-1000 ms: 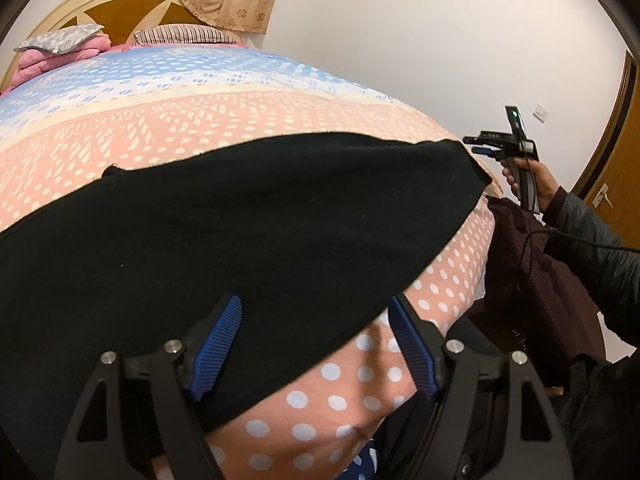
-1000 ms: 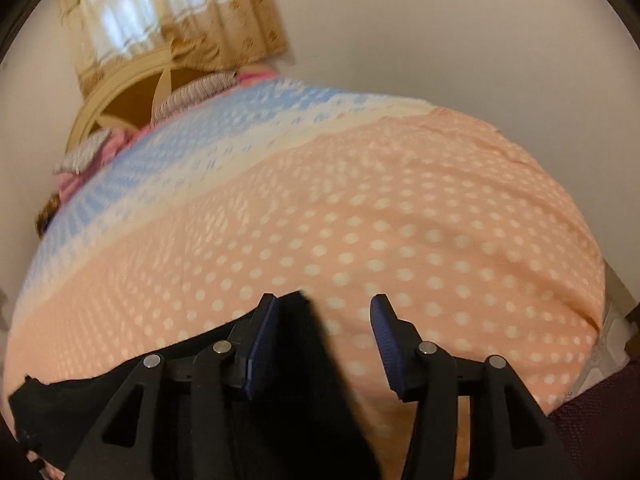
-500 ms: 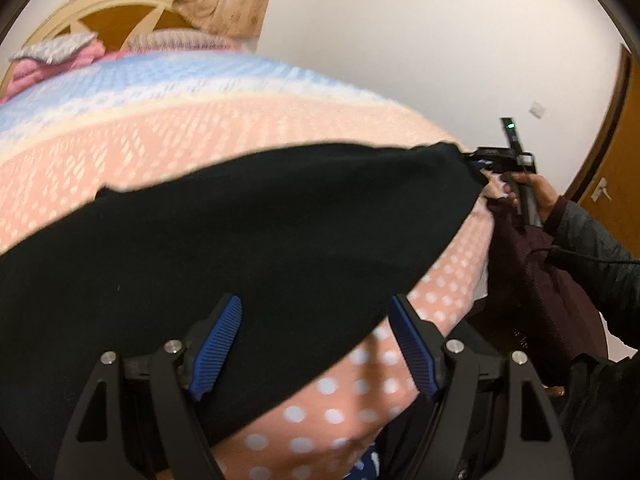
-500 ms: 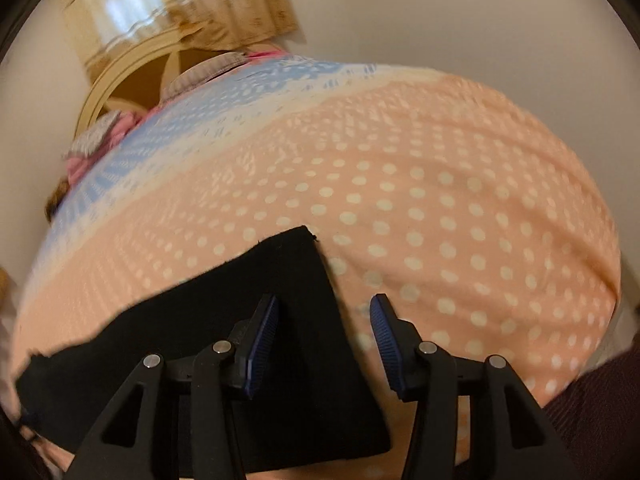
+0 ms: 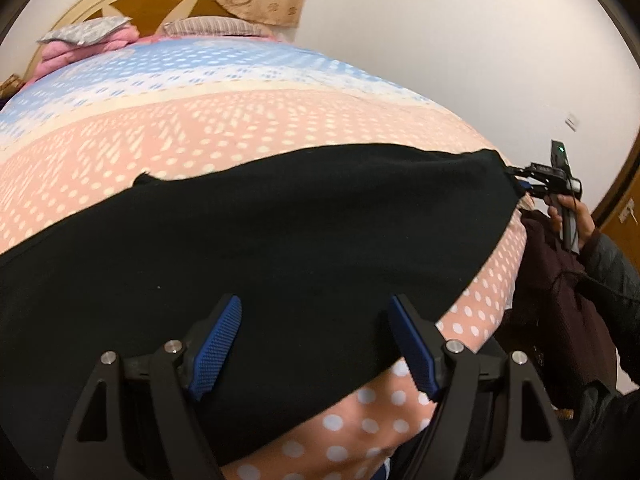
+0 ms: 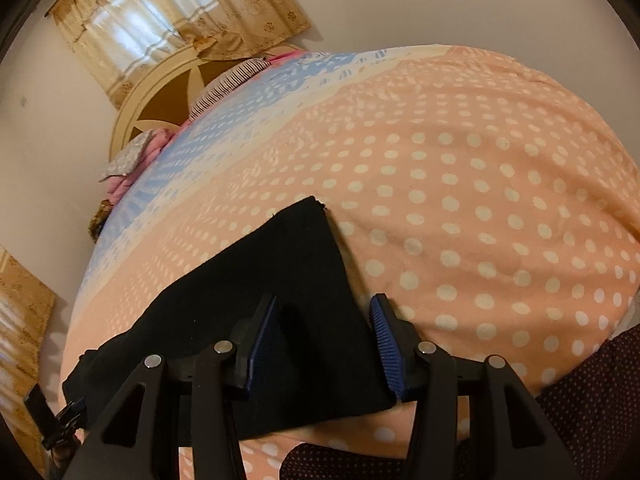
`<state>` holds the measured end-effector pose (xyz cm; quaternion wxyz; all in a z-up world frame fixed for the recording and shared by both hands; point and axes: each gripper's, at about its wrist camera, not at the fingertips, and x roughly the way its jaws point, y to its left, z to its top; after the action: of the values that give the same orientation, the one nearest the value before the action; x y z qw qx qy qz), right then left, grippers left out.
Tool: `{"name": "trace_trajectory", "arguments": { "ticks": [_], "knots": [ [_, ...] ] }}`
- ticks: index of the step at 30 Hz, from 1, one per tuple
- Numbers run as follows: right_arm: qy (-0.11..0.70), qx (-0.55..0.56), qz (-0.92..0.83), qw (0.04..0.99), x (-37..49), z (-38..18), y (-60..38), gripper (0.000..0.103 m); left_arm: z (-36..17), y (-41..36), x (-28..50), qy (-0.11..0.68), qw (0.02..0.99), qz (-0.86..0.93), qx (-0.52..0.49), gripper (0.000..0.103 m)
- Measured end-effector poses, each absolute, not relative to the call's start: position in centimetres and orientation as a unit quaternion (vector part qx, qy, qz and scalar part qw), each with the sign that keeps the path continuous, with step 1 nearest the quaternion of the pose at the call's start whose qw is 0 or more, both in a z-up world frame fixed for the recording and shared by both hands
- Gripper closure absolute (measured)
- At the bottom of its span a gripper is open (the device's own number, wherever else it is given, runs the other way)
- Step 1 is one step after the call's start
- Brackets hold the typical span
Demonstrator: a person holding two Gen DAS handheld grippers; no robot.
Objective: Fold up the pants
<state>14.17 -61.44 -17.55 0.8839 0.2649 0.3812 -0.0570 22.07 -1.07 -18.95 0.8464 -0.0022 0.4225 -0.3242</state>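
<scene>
Bedroom setting: bedspread (image 5: 280,120), pink with white dots and a blue band toward the headboard (image 5: 132,8), serves as the work surface.

Pants (image 5: 260,248), black, lie spread flat across the near part of the bedspread. In the left wrist view they run from 9 o'clock to a narrow end at 2 o'clock. In the right wrist view that end (image 6: 296,264) sits at centre, its far corner pointing to 12 o'clock.

Left gripper (image 5: 316,344): jaws wide, nothing gripped, poised above the cloth close to its near edge at 6 o'clock. Judged reason: positioned to take that edge for a fold.

Right gripper (image 6: 326,344): jaws at a middling gap straddling the end of the pants; the pads do not appear to press the cloth. In the left wrist view it (image 5: 520,184) meets the tip of the pants at 3 o'clock, held by the person's hand (image 5: 572,216). Judged reason: lined up to grip this end while the other side is secured.

Change against the earlier frames: the right gripper has come down onto the end of the pants, of which more is now in its view. The left gripper's opening and position are essentially unchanged. Fold not yet begun
</scene>
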Motion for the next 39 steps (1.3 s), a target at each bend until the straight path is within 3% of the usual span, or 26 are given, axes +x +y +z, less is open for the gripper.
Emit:
{"name": "trace_trajectory", "arguments": {
  "ticks": [4,6,11,14,20,27,39],
  "knots": [
    [0.368,0.289,-0.04,0.883,14.1,-18.2,-62.2,0.055,-19.1,-1.6,22.0,0.429,0.847,-0.314,0.007,0.024],
    [0.367,0.288,-0.014,0.884,14.1,-18.1,-61.7,0.066,-19.2,-1.9,22.0,0.43,0.847,-0.311,0.015,0.024],
    [0.368,0.274,-0.008,0.888,14.8,-18.8,-61.2,0.077,-19.2,-2.6,22.0,0.432,0.847,-0.31,0.029,0.019],
    [0.352,0.32,-0.004,0.88,15.1,-19.7,-62.4,0.078,-19.2,-2.8,21.9,0.434,0.846,-0.307,0.036,0.017],
    [0.362,0.286,0.0,0.887,15.6,-19.1,-61.4,0.079,-19.2,-3.0,21.9,0.436,0.846,-0.305,0.042,0.012],
    [0.362,0.282,-0.005,0.889,15.5,-19.0,-61.3,0.091,-19.3,-3.4,21.9,0.437,0.845,-0.301,0.059,0.009],
    [0.329,0.205,0.011,0.922,12.9,-12.6,-54.5,0.092,-19.2,-3.0,21.6,0.439,0.844,-0.302,0.056,0.009]
  ]
}}
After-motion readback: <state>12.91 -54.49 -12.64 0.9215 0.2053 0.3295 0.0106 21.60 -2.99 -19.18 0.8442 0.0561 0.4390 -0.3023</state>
